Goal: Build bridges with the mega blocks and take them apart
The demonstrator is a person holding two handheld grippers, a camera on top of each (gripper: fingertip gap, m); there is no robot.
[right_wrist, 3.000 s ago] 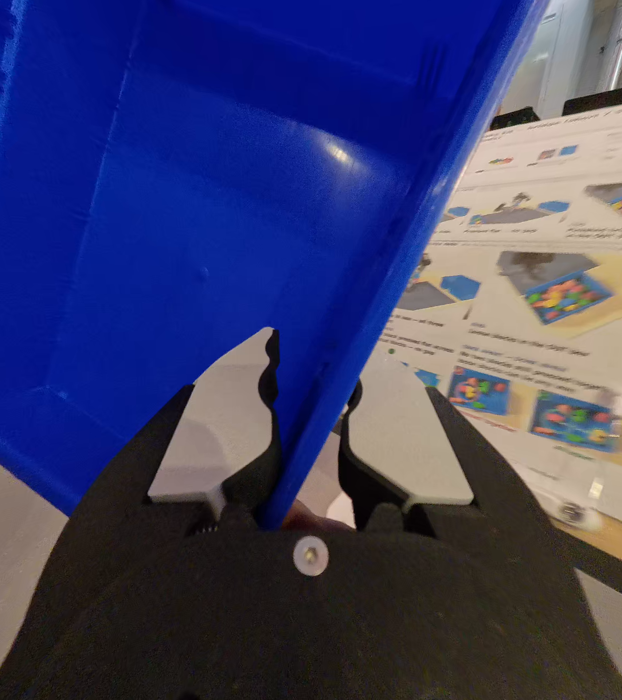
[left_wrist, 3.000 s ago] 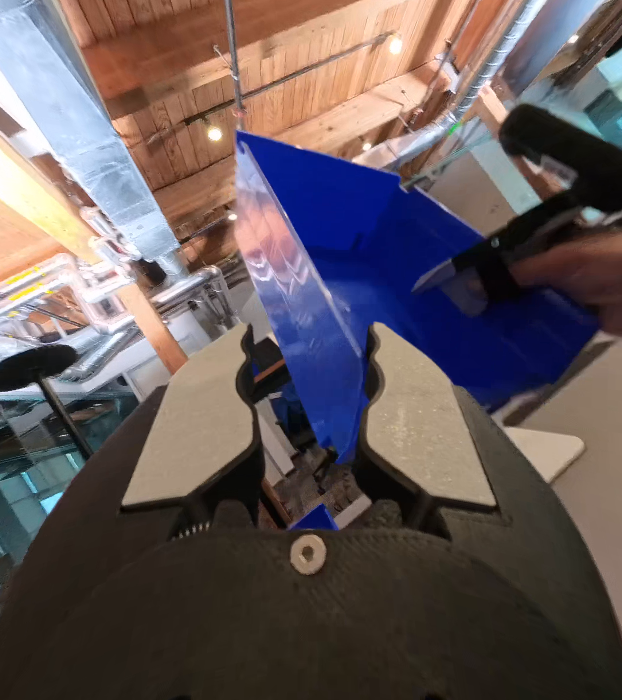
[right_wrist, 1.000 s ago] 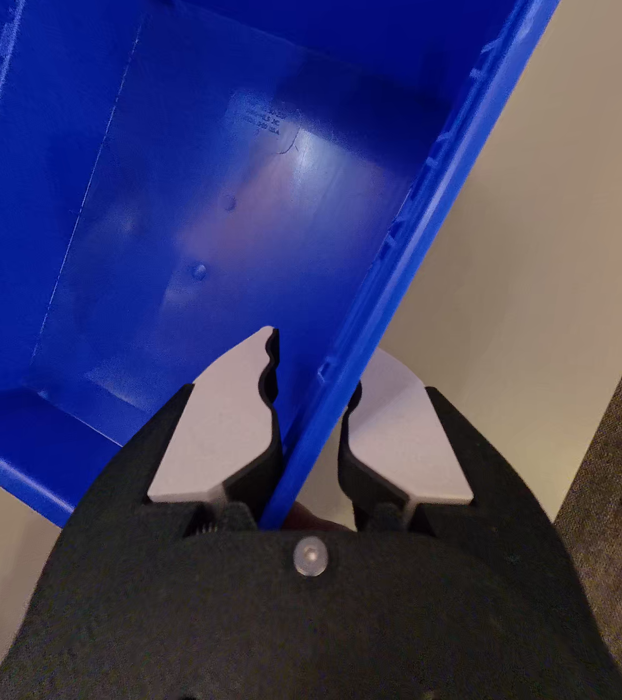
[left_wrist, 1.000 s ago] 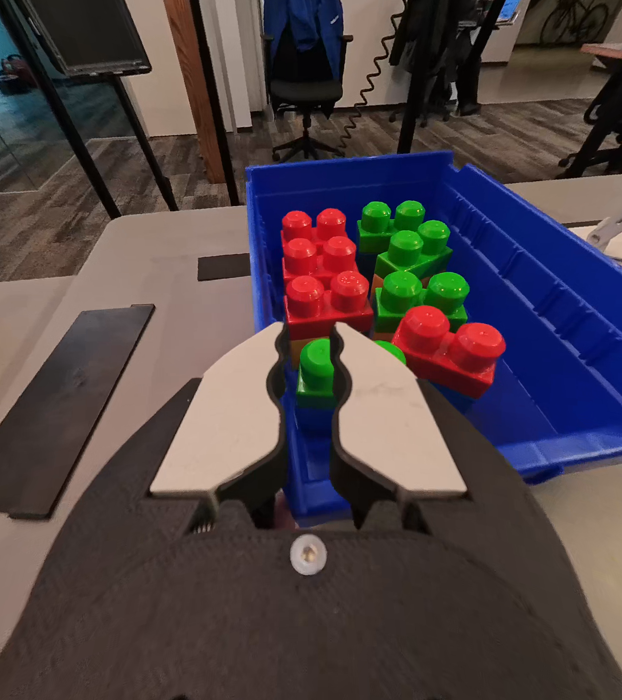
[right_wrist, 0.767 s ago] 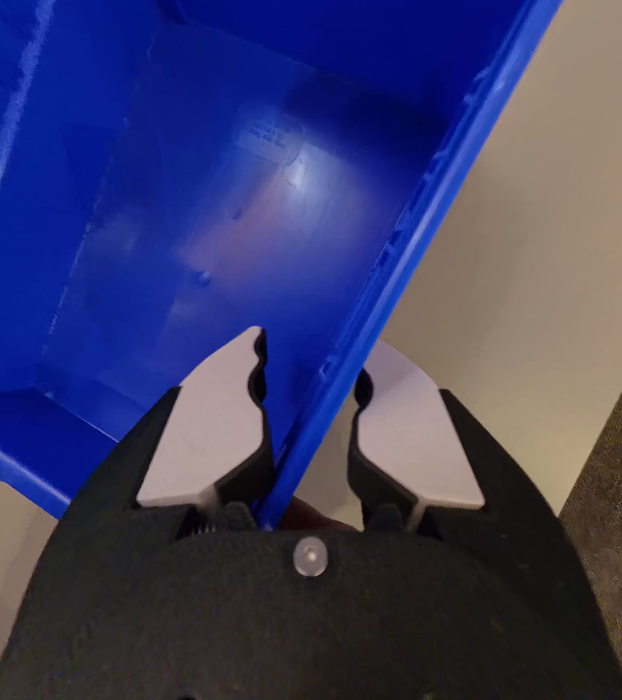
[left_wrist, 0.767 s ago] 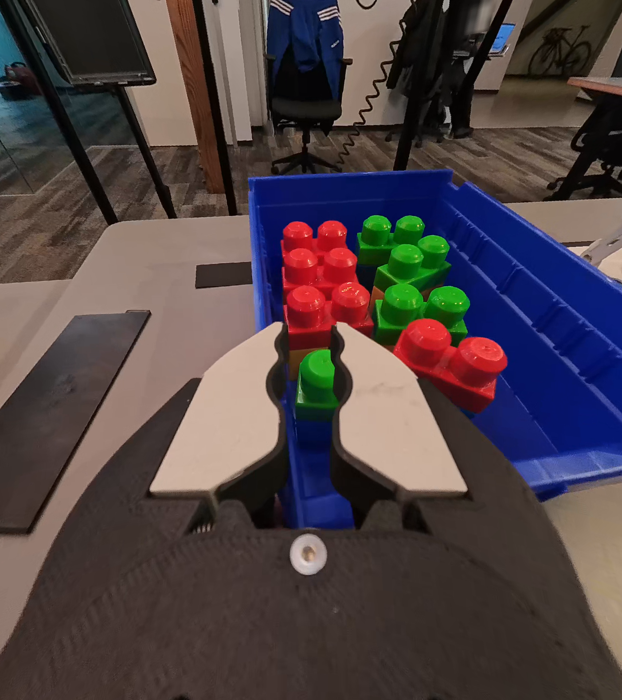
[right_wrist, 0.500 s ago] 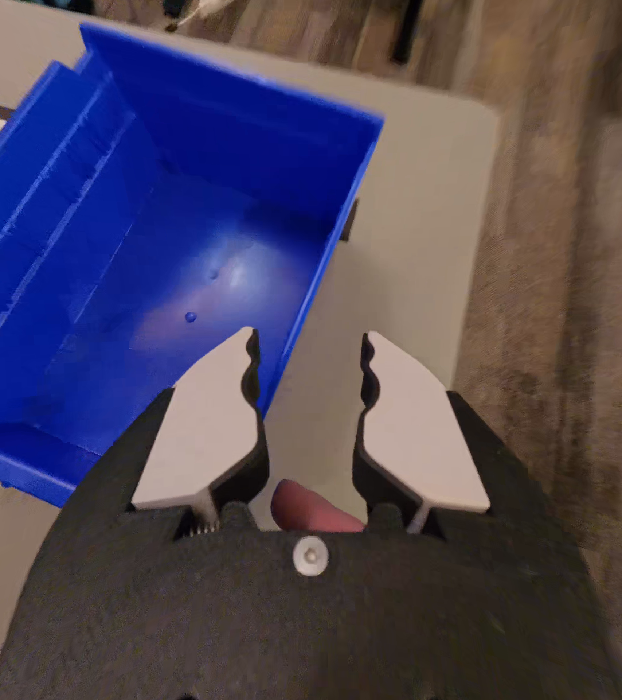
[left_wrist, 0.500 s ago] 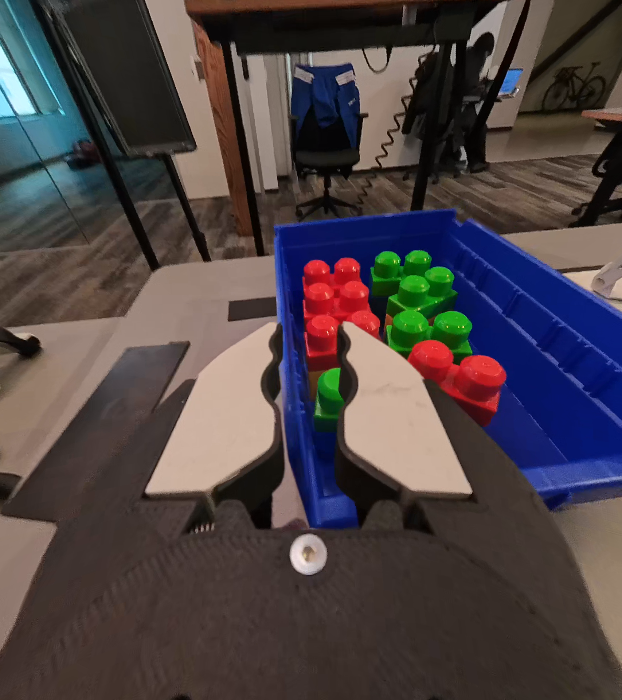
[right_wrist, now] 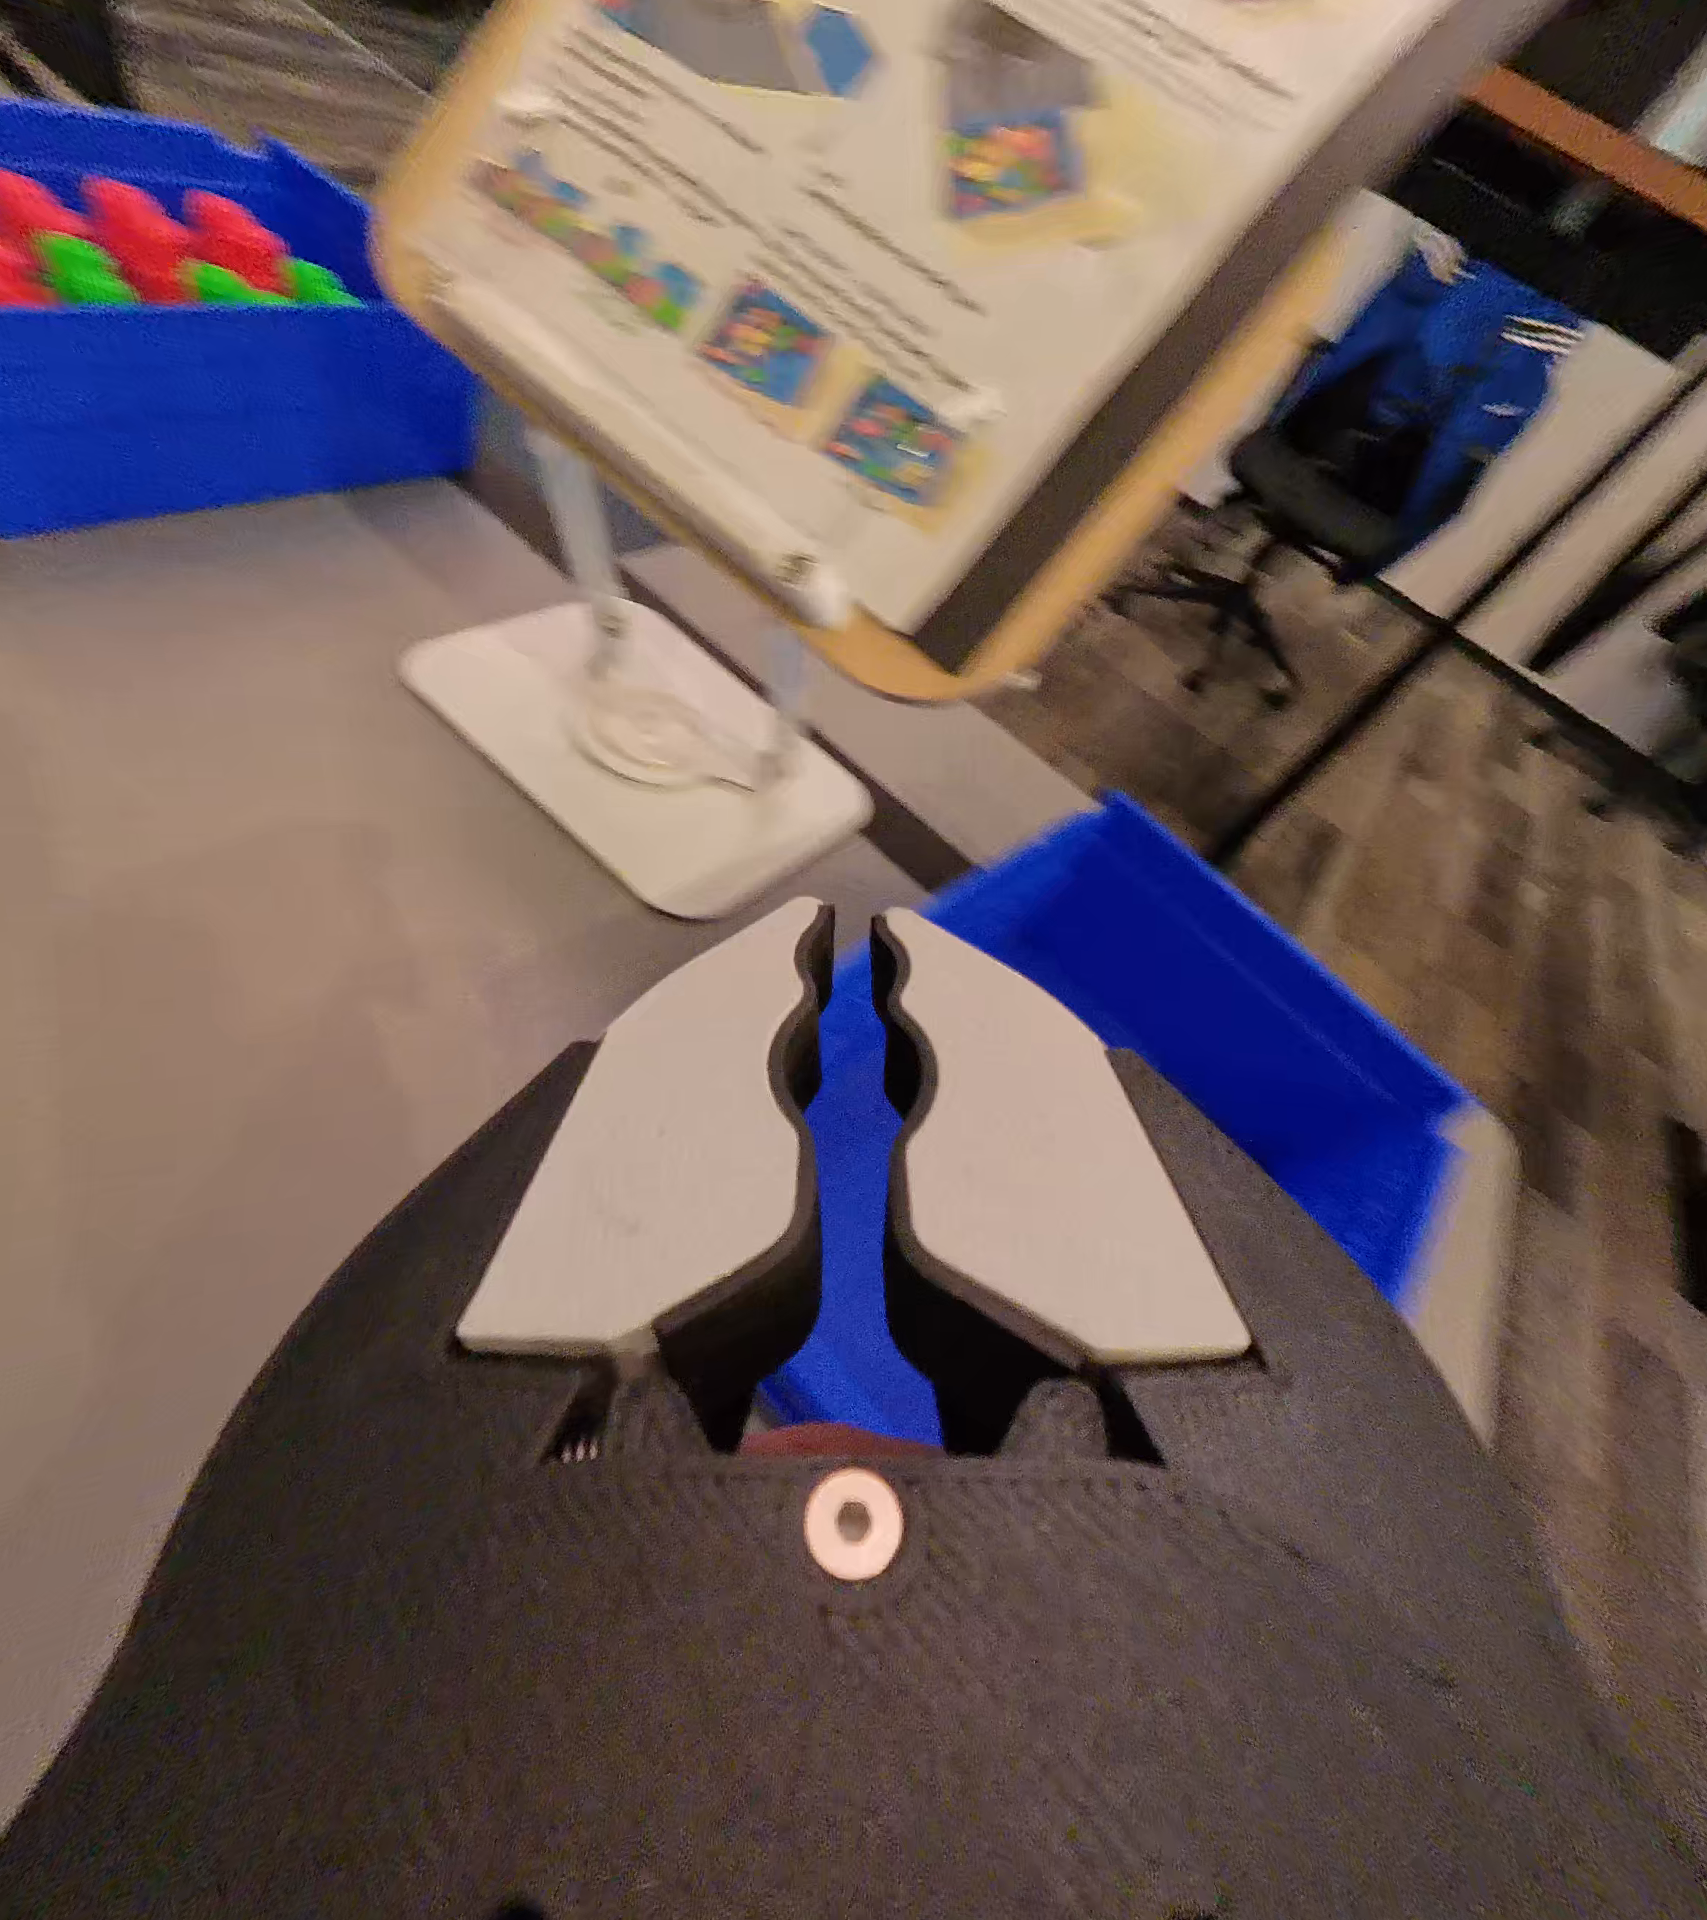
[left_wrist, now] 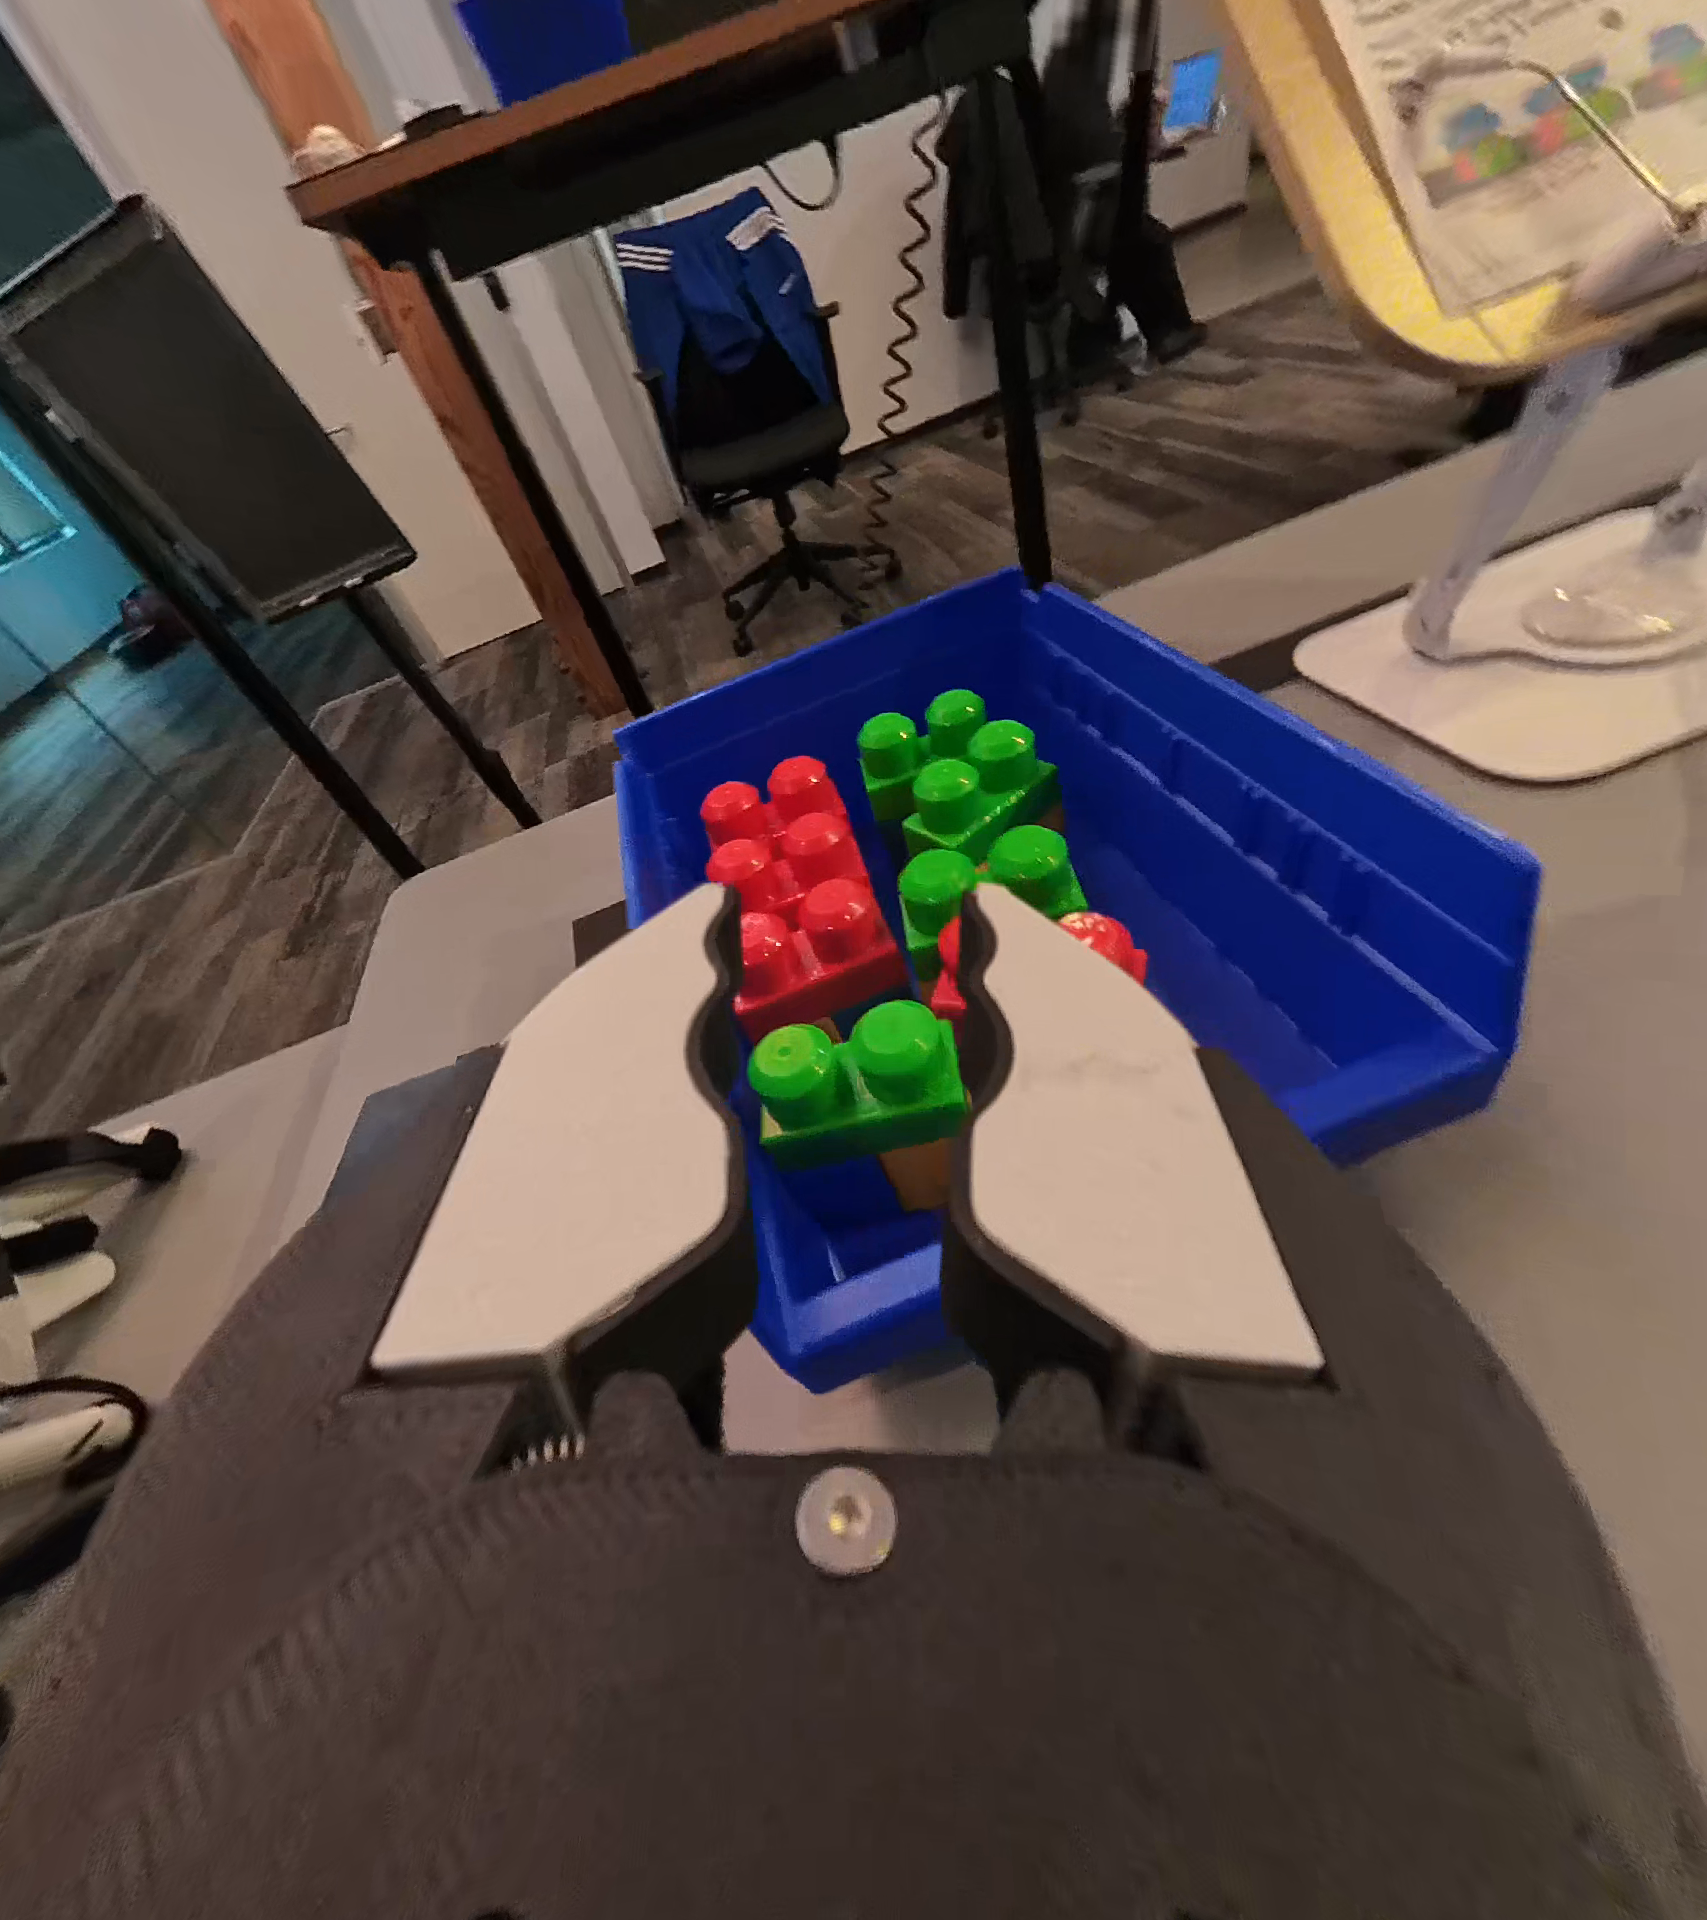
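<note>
Blue bin [left_wrist: 1275, 914] of blocks [left_wrist: 807, 883] below our left gripper [left_wrist: 844, 925], fingers apart and empty; our right gripper [right_wrist: 852, 920], nearly shut on nothing, risks clipping the empty bin [right_wrist: 1192, 997] it overhangs.

red and green mega blocks [left_wrist: 807, 894] sit studs-up, packed in a blue bin [left_wrist: 1348, 935].
</note>
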